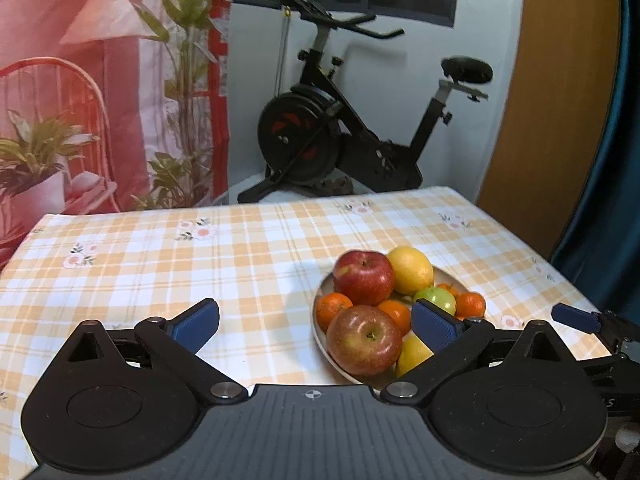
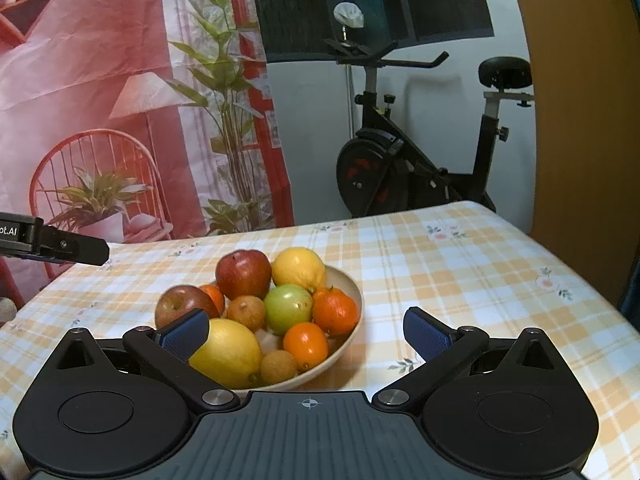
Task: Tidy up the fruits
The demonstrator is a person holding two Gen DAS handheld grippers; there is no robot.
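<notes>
A shallow cream bowl (image 2: 347, 280) heaped with fruit sits on the table (image 2: 460, 280), which is covered by an orange-and-white checked cloth with small flowers. In the right wrist view the pile holds a dark red apple (image 2: 243, 274) at the back beside a yellow lemon (image 2: 298, 268), a green apple (image 2: 289, 307) in the middle, two mandarins (image 2: 335, 311) on the right side, a second red apple (image 2: 185, 305) on the left, a large lemon (image 2: 228, 352) at the front, and two small brown fruits (image 2: 246, 312) between them. The right tongs (image 2: 306, 338) are spread wide and empty, held low at the bowl's near side; their left pad overlaps the large lemon and their right pad stands over bare cloth beside the bowl. The left tongs (image 1: 316, 326) are likewise spread and empty, set to the left of the bowl, with their right pad in front of the green apple and lemon while the left pad is over open cloth. Beyond the table's far edge stand a black exercise bike (image 1: 340, 136), a printed pink backdrop (image 1: 100, 92) showing plants and a chair, and a wooden door (image 1: 560, 92).
</notes>
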